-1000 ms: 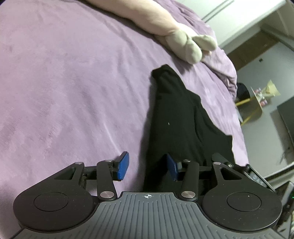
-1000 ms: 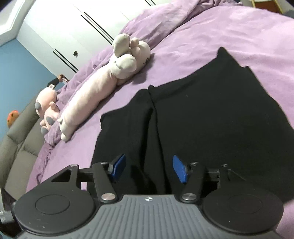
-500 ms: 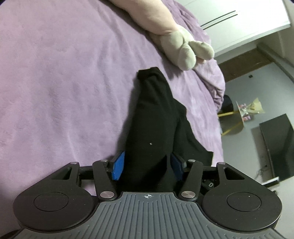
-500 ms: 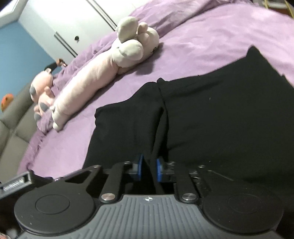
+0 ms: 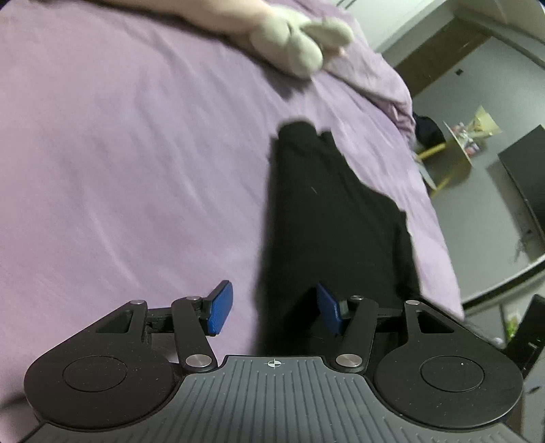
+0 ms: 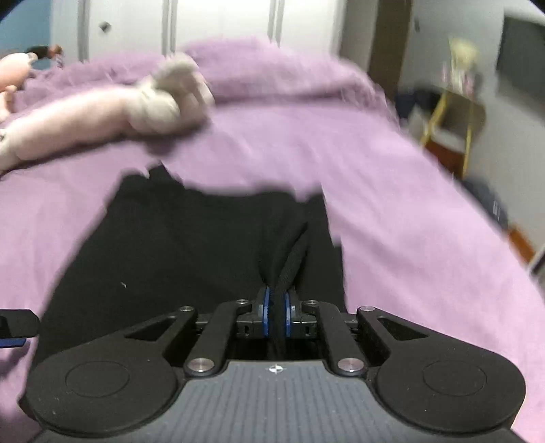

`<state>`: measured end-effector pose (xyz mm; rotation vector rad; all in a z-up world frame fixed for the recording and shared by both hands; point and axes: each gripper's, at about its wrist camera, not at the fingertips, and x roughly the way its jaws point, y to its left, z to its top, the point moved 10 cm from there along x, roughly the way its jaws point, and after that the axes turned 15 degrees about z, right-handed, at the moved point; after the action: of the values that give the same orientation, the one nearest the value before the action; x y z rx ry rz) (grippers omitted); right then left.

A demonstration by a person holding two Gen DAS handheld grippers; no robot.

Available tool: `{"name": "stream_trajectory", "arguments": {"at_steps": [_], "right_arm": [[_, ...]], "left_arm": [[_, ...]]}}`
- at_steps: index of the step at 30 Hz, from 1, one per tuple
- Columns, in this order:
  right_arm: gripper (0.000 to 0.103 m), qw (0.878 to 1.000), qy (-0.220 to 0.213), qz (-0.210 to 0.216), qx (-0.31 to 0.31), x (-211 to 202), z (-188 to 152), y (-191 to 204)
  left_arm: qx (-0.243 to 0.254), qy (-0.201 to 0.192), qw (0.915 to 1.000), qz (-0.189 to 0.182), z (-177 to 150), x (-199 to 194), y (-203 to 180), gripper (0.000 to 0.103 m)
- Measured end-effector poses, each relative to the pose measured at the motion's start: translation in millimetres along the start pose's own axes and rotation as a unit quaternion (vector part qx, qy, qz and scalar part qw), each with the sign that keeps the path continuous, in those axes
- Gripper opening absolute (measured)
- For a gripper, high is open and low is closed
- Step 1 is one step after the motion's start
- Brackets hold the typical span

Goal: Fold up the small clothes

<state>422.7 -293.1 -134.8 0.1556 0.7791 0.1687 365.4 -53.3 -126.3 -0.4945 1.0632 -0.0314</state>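
A black garment (image 5: 327, 218) lies on the purple bedspread (image 5: 119, 153), folded into a long strip in the left wrist view. My left gripper (image 5: 274, 311) is open at its near end, with the left pad over the bedspread and the right pad over the cloth. In the right wrist view the garment (image 6: 177, 245) spreads wide in front. My right gripper (image 6: 276, 315) is shut on a bunched edge of it; the blue pads (image 6: 266, 315) pinch the fabric.
A long pink plush toy with grey paws (image 6: 102, 112) lies across the far side of the bed, also in the left wrist view (image 5: 289, 37). A yellow-legged stool (image 6: 453, 119) and dark furniture (image 5: 524, 177) stand beyond the bed's right edge. White wardrobe doors (image 6: 221, 24) are behind.
My left gripper, which straddled the garment half a second ago, has opened wider and shifted left. My right gripper stays shut on the cloth and has swung round with it; the view is blurred.
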Motion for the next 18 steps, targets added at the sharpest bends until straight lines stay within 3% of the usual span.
{"name": "stream_trajectory", "arguments": {"at_steps": [2, 4, 6, 8, 9, 10, 12, 15, 16, 18], "right_arm": [[0.015, 0.996, -0.011, 0.061, 0.071, -8, -1, -12], [0.028, 0.985, -0.015, 0.117, 0.122, -11, -3, -19], [0.030, 0.981, -0.016, 0.132, 0.141, -9, -7, -22], [0.026, 0.986, -0.013, 0.120, 0.116, -6, -7, -14], [0.012, 0.990, -0.013, 0.108, 0.095, -5, -7, -4], [0.008, 0.994, -0.012, 0.086, 0.063, -6, -4, 1], [0.008, 0.999, -0.023, 0.025, 0.002, -13, 6, 7], [0.007, 0.997, -0.037, -0.056, -0.040, -20, 14, -2], [0.008, 0.996, -0.026, -0.073, -0.039, -16, 9, -9], [0.009, 0.998, -0.009, -0.055, -0.020, -6, -4, -18]], "left_arm": [[-0.010, 0.018, 0.9996, -0.021, -7, 5, -6, 0.060], [-0.015, 0.026, 0.9990, -0.032, -9, 7, -7, 0.060], [-0.019, 0.025, 0.9992, -0.025, -9, 7, -5, 0.060], [-0.021, 0.027, 0.9992, -0.020, -10, 7, -5, 0.060], [-0.019, 0.026, 0.9994, -0.015, -10, 7, -8, 0.060], [-0.015, 0.024, 0.9995, -0.010, -11, 5, -9, 0.060], [-0.003, 0.014, 0.9999, 0.002, -10, 0, -12, 0.060], [0.021, -0.001, 0.9995, 0.022, -12, -6, -14, 0.060], [0.027, 0.001, 0.9992, 0.028, -14, -5, -14, 0.060], [0.032, 0.010, 0.9990, 0.030, -20, -3, -15, 0.060]]}}
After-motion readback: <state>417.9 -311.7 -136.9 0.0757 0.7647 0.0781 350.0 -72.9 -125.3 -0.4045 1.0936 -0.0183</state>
